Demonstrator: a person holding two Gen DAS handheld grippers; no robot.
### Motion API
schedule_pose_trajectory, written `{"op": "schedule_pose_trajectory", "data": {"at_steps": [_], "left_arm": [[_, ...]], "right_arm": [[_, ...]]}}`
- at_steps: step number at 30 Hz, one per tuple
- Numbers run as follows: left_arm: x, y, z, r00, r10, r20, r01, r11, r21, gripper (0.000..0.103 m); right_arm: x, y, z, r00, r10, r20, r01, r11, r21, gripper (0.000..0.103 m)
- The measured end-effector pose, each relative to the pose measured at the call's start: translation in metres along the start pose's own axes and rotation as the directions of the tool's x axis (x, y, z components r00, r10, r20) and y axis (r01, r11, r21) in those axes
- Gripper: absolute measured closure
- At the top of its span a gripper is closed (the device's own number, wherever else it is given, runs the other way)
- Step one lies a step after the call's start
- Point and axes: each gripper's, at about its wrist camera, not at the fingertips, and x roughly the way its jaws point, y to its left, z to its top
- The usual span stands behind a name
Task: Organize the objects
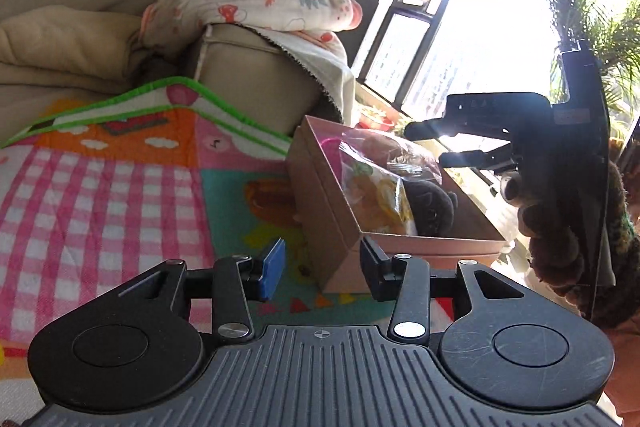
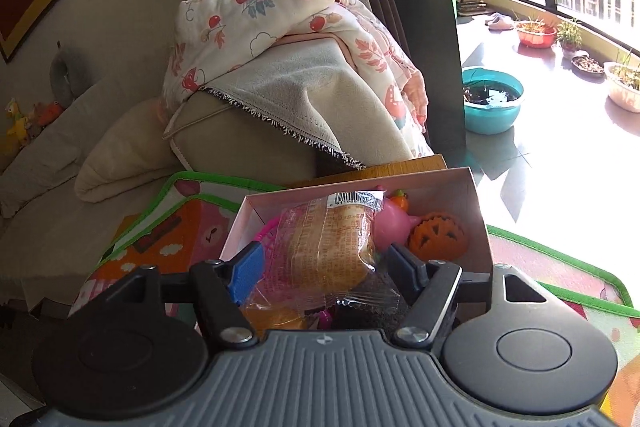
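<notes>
- With the bread packet now lying in the pink box, our right gripper stands half-wide around it, probably released; lift straight out.
- Left gripper: narrow, empty, near the box corner.

pink box, orange ball, checked mat

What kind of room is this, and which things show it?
Probably a home living room with a sunny balcony area: a beige sofa draped with a printed blanket, a colourful play mat on the floor, and potted plants by the windows.
</notes>
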Motion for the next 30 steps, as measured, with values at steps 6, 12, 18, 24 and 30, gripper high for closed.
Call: {"op": "schedule_pose_trajectory", "data": {"at_steps": [6,12,18,24,30], "left_arm": [[0.013,-0.025,0.008,1.0,0.002,0.011,-0.002,1.0,0.016,0.057],[0.019,-0.041,0.016,0.998,0.051,0.023,-0.052,0.998,0.046,0.057],[0.027,-0.049,0.019,0.996,0.084,0.019,-0.085,0.995,0.048,0.057],[0.017,-0.044,0.016,0.997,0.072,0.021,-0.073,0.996,0.051,0.057],[0.01,-0.03,0.017,0.998,0.056,0.035,-0.057,0.998,0.032,0.057]], "right_arm": [[-0.065,-0.023,-0.022,0.996,-0.032,0.084,0.037,0.998,-0.058,0.03],[-0.087,-0.043,-0.059,0.981,-0.137,0.136,0.154,0.98,-0.124,0.03],[-0.077,-0.036,-0.05,0.991,-0.056,0.118,0.068,0.992,-0.104,0.031],[-0.014,-0.007,-0.029,0.999,-0.031,0.021,0.032,0.994,-0.102,0.037],[0.011,0.004,-0.04,0.987,-0.155,-0.05,0.144,0.972,-0.183,0.055]]}}
